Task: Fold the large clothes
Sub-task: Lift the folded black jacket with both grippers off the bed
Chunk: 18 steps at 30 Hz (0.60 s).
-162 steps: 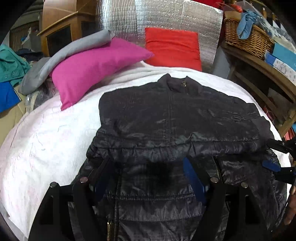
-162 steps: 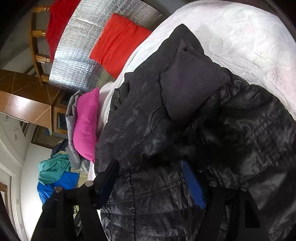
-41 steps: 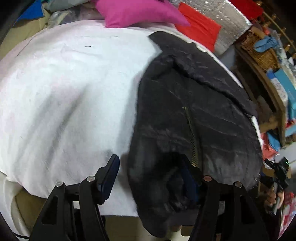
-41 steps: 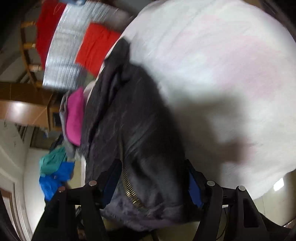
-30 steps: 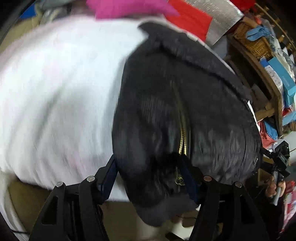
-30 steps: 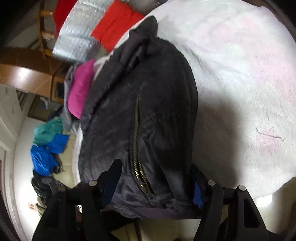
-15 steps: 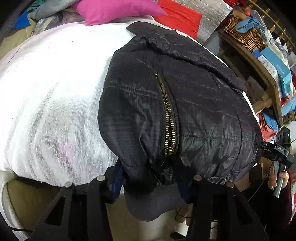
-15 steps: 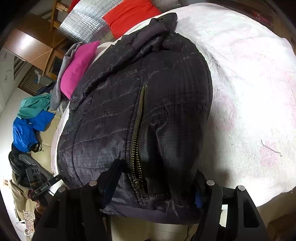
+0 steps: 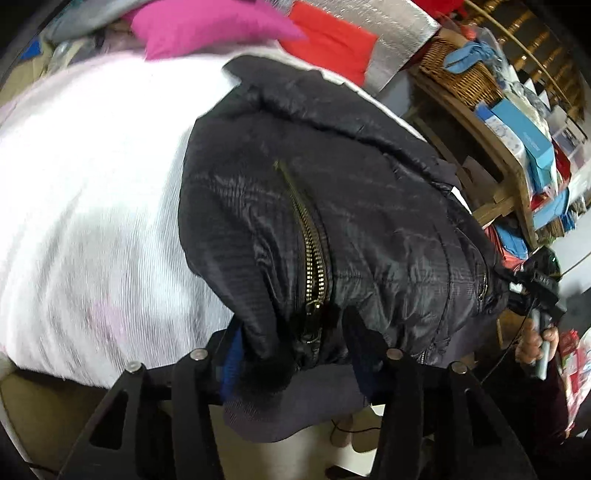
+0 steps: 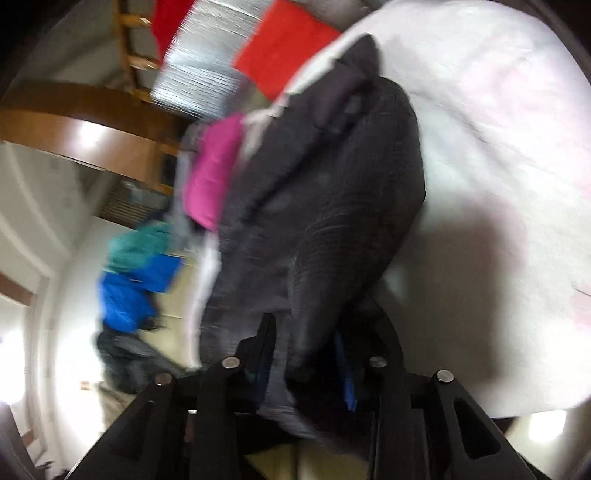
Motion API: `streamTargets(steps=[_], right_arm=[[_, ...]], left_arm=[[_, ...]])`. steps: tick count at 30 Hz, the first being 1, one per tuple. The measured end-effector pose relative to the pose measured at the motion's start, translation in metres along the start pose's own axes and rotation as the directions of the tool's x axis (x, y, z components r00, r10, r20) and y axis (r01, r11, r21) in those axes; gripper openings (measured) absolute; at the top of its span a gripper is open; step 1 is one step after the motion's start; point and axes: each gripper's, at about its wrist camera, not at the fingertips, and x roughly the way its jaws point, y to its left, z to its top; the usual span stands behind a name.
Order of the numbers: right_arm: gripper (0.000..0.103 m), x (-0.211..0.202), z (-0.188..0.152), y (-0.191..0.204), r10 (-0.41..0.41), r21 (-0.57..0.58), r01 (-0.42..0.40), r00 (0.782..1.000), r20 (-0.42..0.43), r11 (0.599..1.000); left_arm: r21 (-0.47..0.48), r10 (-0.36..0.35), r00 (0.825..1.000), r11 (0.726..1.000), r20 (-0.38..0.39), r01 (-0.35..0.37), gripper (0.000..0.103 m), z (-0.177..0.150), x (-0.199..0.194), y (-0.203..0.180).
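A black quilted jacket [image 9: 332,192] with a brass zipper [image 9: 314,254] lies bunched on the white bed cover [image 9: 92,192], its near end hanging past the bed's front edge. My left gripper [image 9: 295,350] is shut on the jacket's near left edge. My right gripper [image 10: 306,365] is shut on the other near edge of the jacket [image 10: 325,206]; that view is blurred. The right gripper also shows at the far right of the left wrist view [image 9: 535,291].
A pink pillow [image 9: 210,26] and a red pillow [image 9: 332,40] lie at the head of the bed by a silver foil panel [image 9: 399,26]. A wooden shelf with a wicker basket [image 9: 461,74] and boxes stands on the right. Blue and teal clothes [image 10: 136,269] lie beyond the bed's left side.
Over the last seconds both grippers pulled the jacket toward the bed's front edge. Since half a second ago both jaws have narrowed on the fabric, and the right wrist view has swung and blurred.
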Motion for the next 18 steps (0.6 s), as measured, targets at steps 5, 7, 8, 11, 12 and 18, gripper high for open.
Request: streamTargets(steps=[5,7,8,11,12,18], right_arm=[[0.072,0.002,-0.006,-0.007,-0.049,-0.046,0.047,0.997,-0.054,0.998],[0.073,0.002,-0.009,-0.008,-0.056,-0.066,0.051,0.996,-0.067,0.996],[0.073,0.003,-0.012,-0.008,-0.067,-0.076,0.061,0.995,-0.074,0.995],[0.073,-0.003,-0.013,-0.013,-0.104,-0.089,0.097,0.991,-0.085,0.991],[0.073,-0.006,-0.013,-0.017,-0.085,-0.070,0.080,0.993,-0.085,0.994],[0.073,0.000,-0.016,-0.024,-0.232,-0.116,0.218,0.965,-0.123,0.969]], left_arm=[[0.012,0.011,0.999,1.000,-0.038,-0.010,0.067,-0.007,0.003,0.004],[0.005,0.026,0.998,1.000,-0.055,-0.026,0.067,-0.008,0.005,0.007],[-0.007,0.026,0.997,1.000,-0.069,-0.026,0.067,-0.010,0.006,0.011],[-0.038,0.023,0.993,0.999,-0.114,-0.028,0.068,-0.014,0.011,0.020],[-0.046,0.022,0.992,0.999,-0.125,-0.028,0.068,-0.015,0.012,0.021],[0.004,0.053,0.983,0.999,-0.177,-0.053,0.068,-0.020,0.024,0.012]])
